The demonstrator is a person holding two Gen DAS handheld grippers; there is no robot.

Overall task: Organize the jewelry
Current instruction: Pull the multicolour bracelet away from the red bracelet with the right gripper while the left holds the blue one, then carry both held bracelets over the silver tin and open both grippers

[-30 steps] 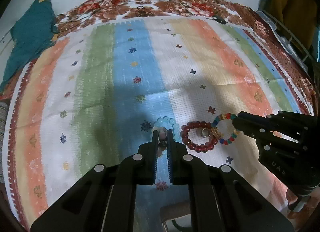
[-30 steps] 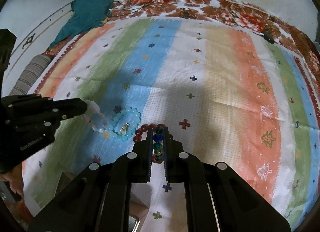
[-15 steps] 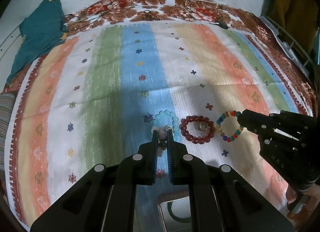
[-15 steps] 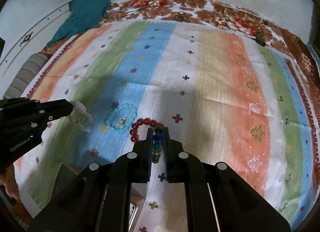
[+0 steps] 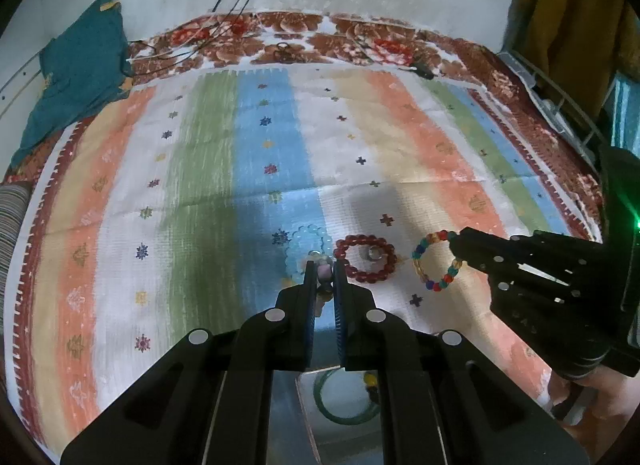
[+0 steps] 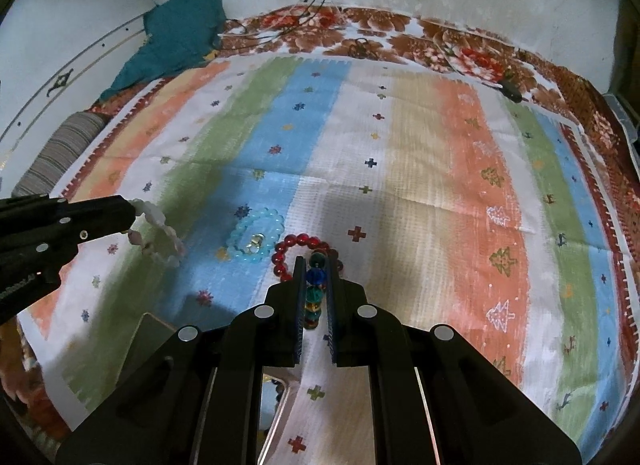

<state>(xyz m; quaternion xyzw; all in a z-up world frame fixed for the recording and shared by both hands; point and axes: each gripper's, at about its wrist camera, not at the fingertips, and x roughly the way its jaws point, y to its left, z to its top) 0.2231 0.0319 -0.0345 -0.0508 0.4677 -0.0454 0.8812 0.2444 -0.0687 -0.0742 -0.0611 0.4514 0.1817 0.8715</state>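
My left gripper (image 5: 323, 265) is shut on a pale pink-white bead bracelet (image 6: 158, 235) and holds it above the striped cloth. My right gripper (image 6: 317, 265) is shut on a multicoloured bead bracelet (image 5: 436, 261), also lifted off the cloth. A light blue bead bracelet (image 6: 256, 239) with a ring inside it lies on the blue stripe. A red bead bracelet (image 5: 366, 257) with a ring inside lies just right of it. In the right wrist view the red bracelet (image 6: 286, 251) is partly hidden behind my right fingers.
A tray (image 5: 344, 405) holding a green bangle (image 5: 340, 417) sits under my left gripper at the near edge. A teal cloth (image 5: 76, 73) lies at the far left. Cables (image 5: 224, 37) and a small dark object (image 5: 424, 73) lie on the floral border.
Both grippers have risen and pulled back from the cloth, each carrying its bracelet. The blue and red bracelets have stayed in place.
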